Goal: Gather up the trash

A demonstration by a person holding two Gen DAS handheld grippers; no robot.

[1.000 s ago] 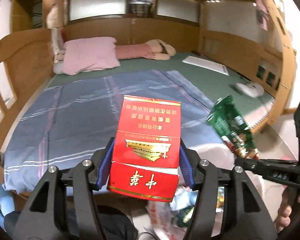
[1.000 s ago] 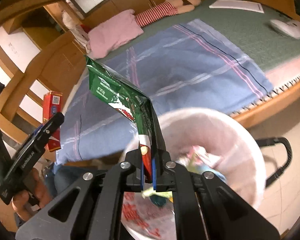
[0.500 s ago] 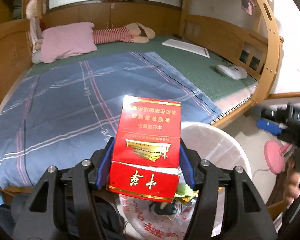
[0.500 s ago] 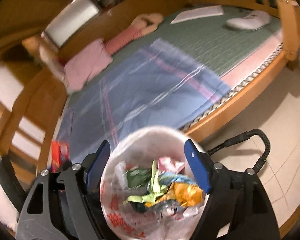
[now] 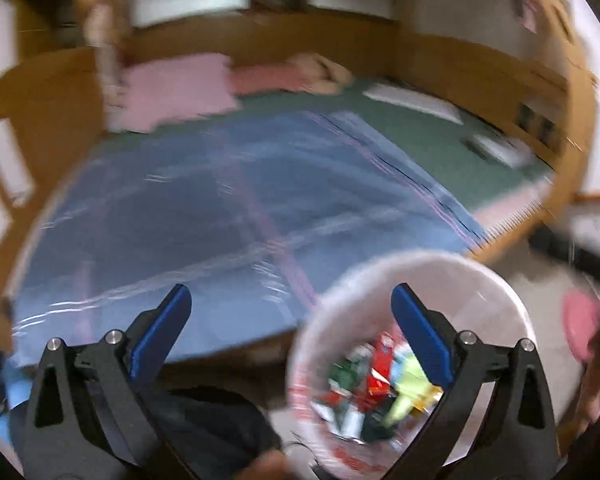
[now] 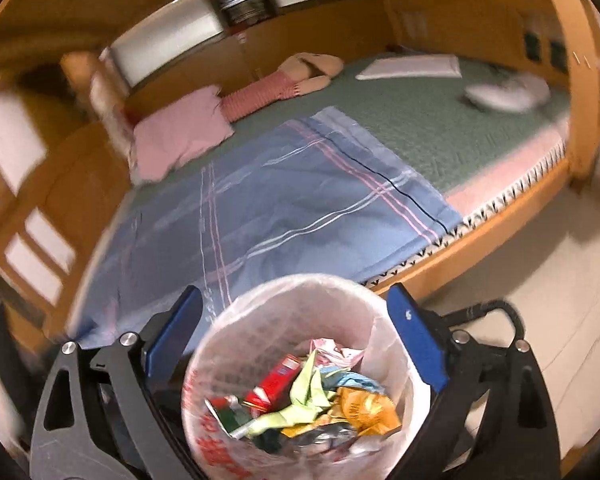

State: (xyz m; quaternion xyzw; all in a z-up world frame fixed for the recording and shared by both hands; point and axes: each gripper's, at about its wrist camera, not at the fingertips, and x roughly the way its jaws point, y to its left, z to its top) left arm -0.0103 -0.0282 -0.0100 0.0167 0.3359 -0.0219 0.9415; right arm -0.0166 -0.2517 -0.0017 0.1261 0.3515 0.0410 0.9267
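A white bin lined with a clear bag [image 6: 236, 320] stands on the floor by the bed and holds mixed wrappers. The red cigarette box [image 6: 278, 378] lies in it among green and yellow wrappers. The bin also shows in the blurred left wrist view [image 5: 496, 280], with red and green trash inside. My left gripper [image 5: 290, 336] is open and empty above the bin's left side. My right gripper [image 6: 296, 332] is open and empty right over the bin.
A wooden-framed bed with a blue plaid sheet [image 6: 284, 200] and green mat [image 6: 440, 120] lies beyond the bin. A pink pillow [image 6: 180, 136], a striped doll [image 6: 268, 90], a white pad [image 6: 412, 66] and white item [image 6: 504, 94] lie on it. A black handle [image 6: 500, 312] sits on the floor.
My left gripper has opened and the red cigarette box has dropped into the bin. My right gripper let go of the green wrapper earlier and stays open above the bin.
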